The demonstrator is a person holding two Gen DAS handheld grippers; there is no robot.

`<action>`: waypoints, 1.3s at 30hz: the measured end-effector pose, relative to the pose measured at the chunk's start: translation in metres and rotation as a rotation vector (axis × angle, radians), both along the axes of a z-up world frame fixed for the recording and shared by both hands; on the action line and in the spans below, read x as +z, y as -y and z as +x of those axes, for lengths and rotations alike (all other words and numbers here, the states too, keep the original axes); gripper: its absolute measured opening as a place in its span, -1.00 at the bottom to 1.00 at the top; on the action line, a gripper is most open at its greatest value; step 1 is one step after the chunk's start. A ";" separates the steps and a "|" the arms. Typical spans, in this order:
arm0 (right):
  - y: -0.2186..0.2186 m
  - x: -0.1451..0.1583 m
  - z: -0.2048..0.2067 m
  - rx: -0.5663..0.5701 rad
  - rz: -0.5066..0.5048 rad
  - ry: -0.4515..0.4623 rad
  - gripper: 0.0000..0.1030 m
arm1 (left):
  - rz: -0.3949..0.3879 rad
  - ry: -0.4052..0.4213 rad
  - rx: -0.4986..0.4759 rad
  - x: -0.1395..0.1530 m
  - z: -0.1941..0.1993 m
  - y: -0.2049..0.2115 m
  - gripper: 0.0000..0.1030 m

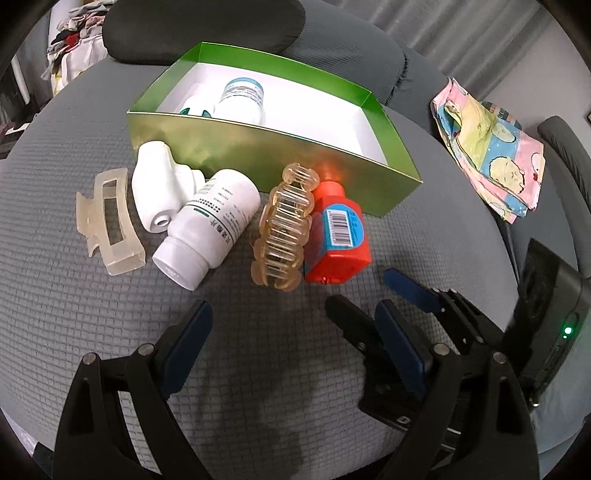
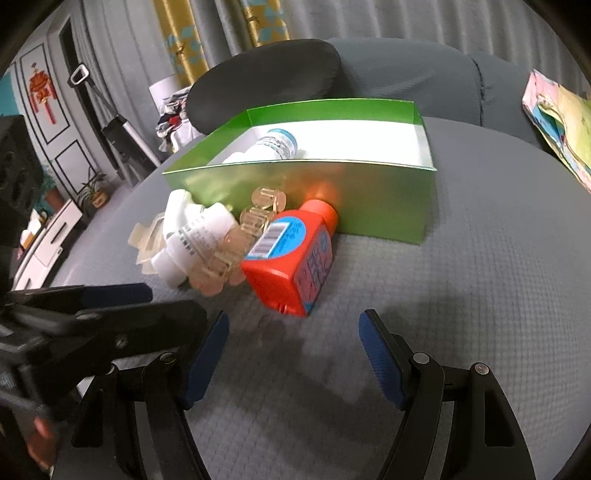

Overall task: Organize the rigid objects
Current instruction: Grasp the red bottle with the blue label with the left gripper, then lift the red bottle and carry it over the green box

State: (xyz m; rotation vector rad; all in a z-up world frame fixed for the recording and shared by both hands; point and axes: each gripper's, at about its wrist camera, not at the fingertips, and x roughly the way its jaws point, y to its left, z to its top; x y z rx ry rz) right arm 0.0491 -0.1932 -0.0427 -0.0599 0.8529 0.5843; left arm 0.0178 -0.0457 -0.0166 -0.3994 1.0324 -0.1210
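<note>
A green box (image 1: pixel 258 155) with a white inside stands on the grey cushion and holds a white bottle with a teal label (image 1: pixel 242 98). In front of it lie a pale hair claw (image 1: pixel 107 221), a small white bottle (image 1: pixel 155 188), a white bottle with green print (image 1: pixel 210 229), an amber hair claw (image 1: pixel 284 229) and a red bottle with a barcode label (image 1: pixel 338 236). My left gripper (image 1: pixel 291 308) hangs open just short of the amber claw, nothing between its fingers. My right gripper (image 2: pixel 293 316) is open just short of the red bottle (image 2: pixel 291 254), its fingers empty.
The right gripper (image 1: pixel 362 290) crowds in beside my left gripper's right finger. A folded pastel cloth (image 1: pixel 491 151) lies to the right of the box. A dark cushion (image 1: pixel 207 26) and the sofa back rise behind the box. Furniture stands far left in the right wrist view.
</note>
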 end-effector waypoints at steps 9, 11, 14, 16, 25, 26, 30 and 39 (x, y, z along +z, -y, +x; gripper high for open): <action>-0.021 -0.012 0.021 0.021 -0.009 0.014 0.13 | -0.039 -0.024 0.034 -0.006 0.005 -0.018 0.73; -0.022 -0.016 0.023 0.022 -0.009 0.003 -0.04 | -0.040 -0.026 0.039 -0.006 0.006 -0.021 0.73; -0.016 -0.016 0.023 0.012 0.021 -0.011 -0.09 | -0.053 -0.030 0.041 -0.007 0.006 -0.024 0.73; -0.010 -0.015 0.018 0.013 0.029 -0.017 -0.14 | -0.067 -0.034 0.035 -0.007 0.006 -0.023 0.73; -0.004 -0.012 -0.037 0.153 0.033 -0.039 -0.15 | -0.088 -0.065 -0.035 -0.015 0.004 0.001 0.73; -0.004 -0.012 -0.041 0.165 0.035 -0.043 -0.15 | -0.084 -0.070 -0.042 -0.016 0.004 0.004 0.73; -0.007 -0.014 -0.056 0.197 0.043 -0.053 -0.15 | -0.074 -0.083 -0.060 -0.022 0.003 0.011 0.70; -0.006 -0.015 -0.059 0.209 0.070 -0.073 -0.16 | -0.070 -0.080 -0.105 -0.022 -0.003 0.019 0.21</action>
